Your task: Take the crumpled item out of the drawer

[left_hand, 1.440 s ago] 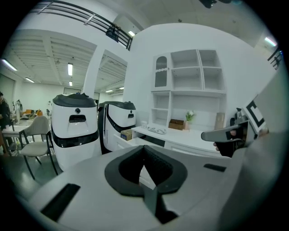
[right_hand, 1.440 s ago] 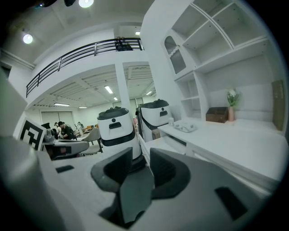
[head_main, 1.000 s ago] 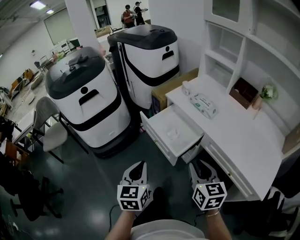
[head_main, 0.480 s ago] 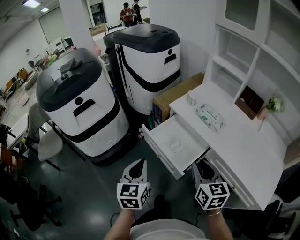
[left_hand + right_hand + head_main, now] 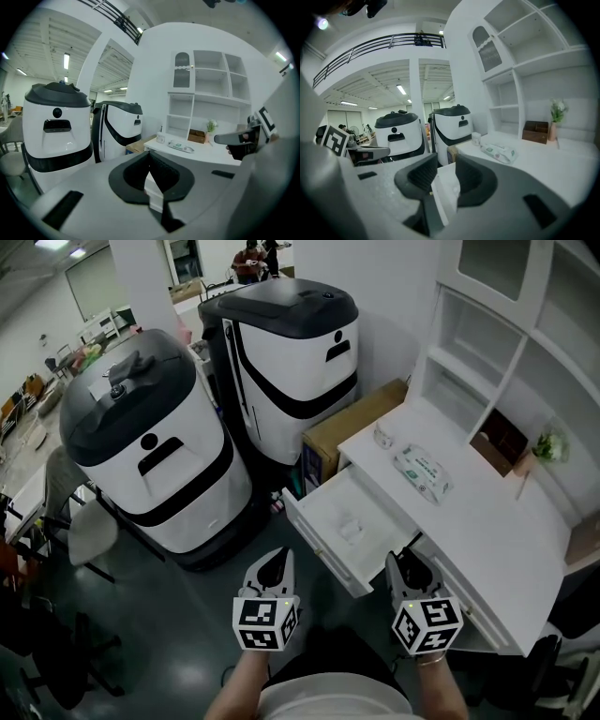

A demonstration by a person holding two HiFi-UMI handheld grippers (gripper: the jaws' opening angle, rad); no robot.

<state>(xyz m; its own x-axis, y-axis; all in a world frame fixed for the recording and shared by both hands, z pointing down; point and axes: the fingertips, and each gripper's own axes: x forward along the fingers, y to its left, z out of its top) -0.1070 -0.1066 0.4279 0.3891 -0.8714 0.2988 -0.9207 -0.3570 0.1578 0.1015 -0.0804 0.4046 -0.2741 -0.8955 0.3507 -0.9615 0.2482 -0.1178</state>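
While the drawer (image 5: 374, 511) stands open with the crumpled item (image 5: 349, 525) inside, your left gripper (image 5: 274, 568) and right gripper (image 5: 411, 569) hover near its front, jaws wide and empty.

Right gripper (image 5: 444, 177): jaws apart, nothing gripped; the corner of an open white drawer (image 5: 446, 190) shows through the gap, clear of both pads. Right: white desk (image 5: 562, 161) under white shelves (image 5: 520, 56). On the desk, from near to far: pack of wipes (image 5: 498, 152), then small cup (image 5: 476, 138); further right, brown box (image 5: 535, 131) beside a vase of flowers (image 5: 554, 119). Far centre: two white-and-black machines (image 5: 399, 133), side by side; cardboard box (image 5: 451, 153) at the desk's far end. Left edge: left gripper (image 5: 377, 152), seen side on.
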